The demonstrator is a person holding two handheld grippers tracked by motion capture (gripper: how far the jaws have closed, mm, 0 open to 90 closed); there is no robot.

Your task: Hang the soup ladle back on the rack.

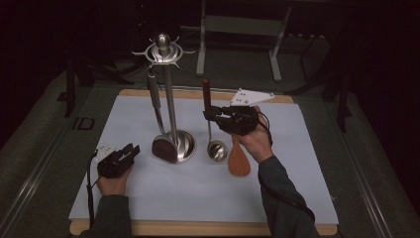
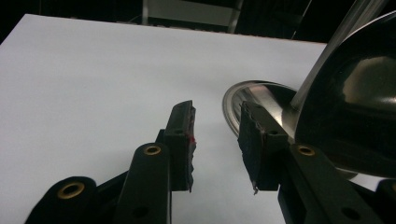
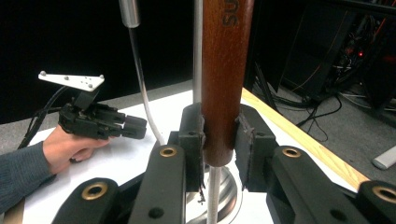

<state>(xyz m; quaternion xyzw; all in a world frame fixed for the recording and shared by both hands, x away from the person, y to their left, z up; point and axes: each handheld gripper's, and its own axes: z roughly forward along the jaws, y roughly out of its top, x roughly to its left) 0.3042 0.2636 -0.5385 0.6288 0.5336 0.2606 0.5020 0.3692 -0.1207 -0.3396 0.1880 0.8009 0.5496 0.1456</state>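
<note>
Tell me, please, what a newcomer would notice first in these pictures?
First, the shiny metal utensil stand rising from the middle of the white mat, with a dark ladle hanging from its top. Next, the right gripper, its jaws closed on the brown wooden handle of a small ladle held upright beside the stand. An orange spatula lies near it, and the left gripper rests open at the mat's left.

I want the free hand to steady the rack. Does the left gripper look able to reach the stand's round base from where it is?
Probably yes. The left gripper is open and holds nothing, and bare white mat lies between it and the stand's base. The hanging dark ladle crowds the base's near side, so approach low.
</note>
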